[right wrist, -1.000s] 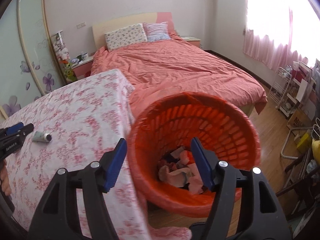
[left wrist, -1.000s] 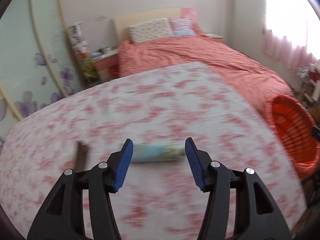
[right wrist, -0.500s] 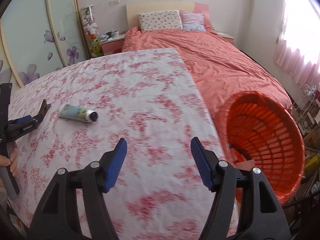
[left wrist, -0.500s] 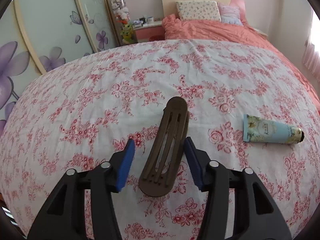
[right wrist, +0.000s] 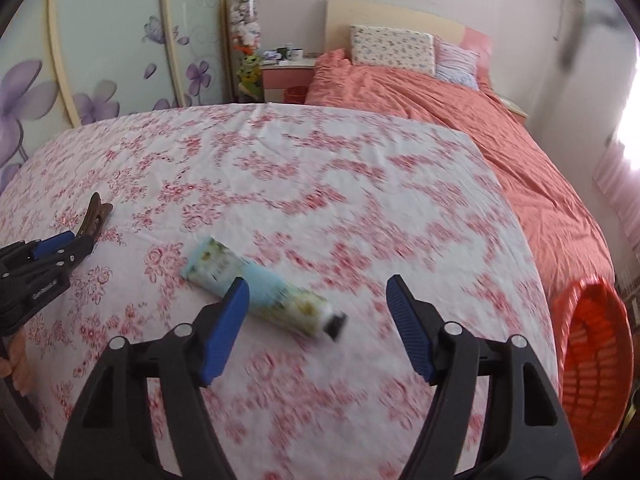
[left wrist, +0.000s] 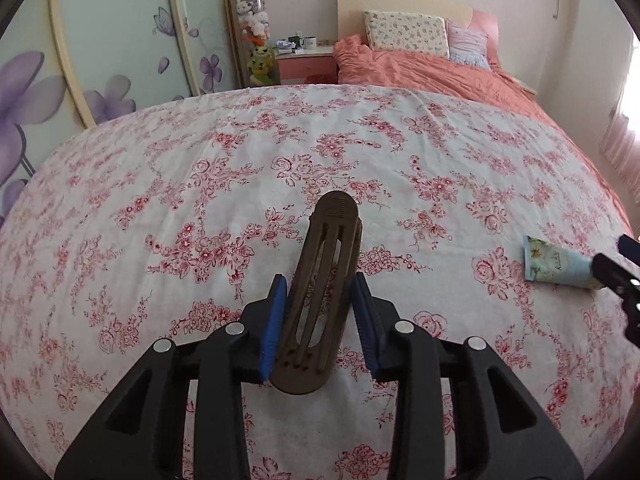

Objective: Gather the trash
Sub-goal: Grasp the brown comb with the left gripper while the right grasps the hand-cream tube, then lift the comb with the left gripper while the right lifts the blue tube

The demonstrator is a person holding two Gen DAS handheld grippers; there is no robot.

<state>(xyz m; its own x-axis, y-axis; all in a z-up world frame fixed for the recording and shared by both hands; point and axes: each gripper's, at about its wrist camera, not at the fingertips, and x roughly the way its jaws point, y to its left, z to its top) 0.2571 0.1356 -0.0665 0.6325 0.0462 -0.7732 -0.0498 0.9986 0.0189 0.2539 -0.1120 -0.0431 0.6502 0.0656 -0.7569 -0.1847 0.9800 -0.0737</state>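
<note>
Left hand-held gripper (left wrist: pixel 320 320) now closing astride brown hair clip (left wrist: pixel 324 280); right hand-held gripper (right wrist: pixel 316 320) apart, opening above tube (right wrist: pixel 260 288).

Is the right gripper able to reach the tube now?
Probably yes. The tube lies bare on the tablecloth just ahead of the right gripper, whose jaws are opening; nothing blocks it.

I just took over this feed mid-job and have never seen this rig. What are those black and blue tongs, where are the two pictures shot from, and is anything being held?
Each picture comes from a camera on a hand-held claw, looking along its blue fingers. A person carries one in each hand. The left claw straddles a brown hair clip on the flowered cloth and is closing; the left pad looks about to touch, and nothing is lifted. The right claw is opening over a pale blue tube, holding nothing. The orange basket stands at the right.
</note>
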